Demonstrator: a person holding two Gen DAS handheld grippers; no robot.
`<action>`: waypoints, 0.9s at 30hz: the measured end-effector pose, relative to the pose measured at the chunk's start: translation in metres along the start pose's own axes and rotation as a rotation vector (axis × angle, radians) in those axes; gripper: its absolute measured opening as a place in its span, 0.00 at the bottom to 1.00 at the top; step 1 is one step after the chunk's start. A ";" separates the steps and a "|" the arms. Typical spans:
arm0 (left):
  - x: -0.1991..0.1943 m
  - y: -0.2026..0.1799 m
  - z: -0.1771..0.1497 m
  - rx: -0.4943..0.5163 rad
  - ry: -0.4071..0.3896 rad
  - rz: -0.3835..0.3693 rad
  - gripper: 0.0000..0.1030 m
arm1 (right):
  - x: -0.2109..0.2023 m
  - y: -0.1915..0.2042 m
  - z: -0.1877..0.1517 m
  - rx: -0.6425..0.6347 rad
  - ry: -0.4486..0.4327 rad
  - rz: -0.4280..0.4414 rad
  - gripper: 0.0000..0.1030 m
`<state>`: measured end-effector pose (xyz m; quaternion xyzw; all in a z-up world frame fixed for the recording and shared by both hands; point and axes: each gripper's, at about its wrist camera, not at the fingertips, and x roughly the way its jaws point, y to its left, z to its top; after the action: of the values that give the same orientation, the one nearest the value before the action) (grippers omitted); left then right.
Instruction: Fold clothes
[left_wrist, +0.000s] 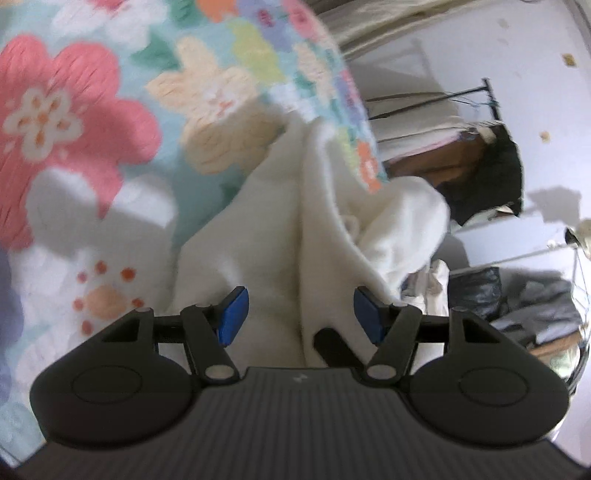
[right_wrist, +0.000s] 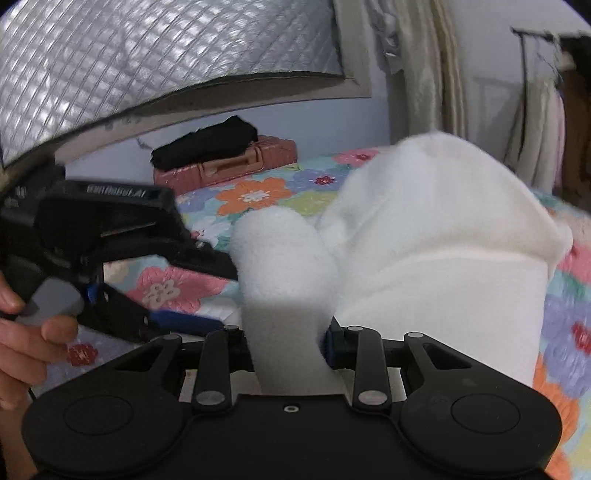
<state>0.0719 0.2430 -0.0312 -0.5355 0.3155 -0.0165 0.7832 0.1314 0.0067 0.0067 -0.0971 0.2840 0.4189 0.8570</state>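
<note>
Two grippers: right gripper (right_wrist: 288, 343) jaws clamped on white fleece garment (right_wrist: 436, 236); left gripper (left_wrist: 299, 310) jaws wide apart, empty. Housing lettering blurred, unreadable.

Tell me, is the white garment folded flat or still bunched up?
Bunched up: the white garment rises in puffy humps above the floral bedspread, a strip pinched in the right hand-held gripper.
</note>
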 end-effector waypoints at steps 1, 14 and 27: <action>-0.003 -0.001 0.001 0.004 -0.017 -0.017 0.61 | 0.001 0.004 0.001 -0.016 0.001 -0.002 0.35; -0.016 0.006 0.015 -0.006 -0.090 0.007 0.60 | 0.016 0.034 -0.001 -0.032 -0.015 0.030 0.49; 0.009 0.003 0.006 0.073 0.015 0.103 0.62 | -0.005 0.021 -0.021 0.022 0.020 0.223 0.67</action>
<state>0.0814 0.2456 -0.0368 -0.4895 0.3476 0.0086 0.7997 0.1044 0.0083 -0.0065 -0.0597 0.3059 0.5076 0.8032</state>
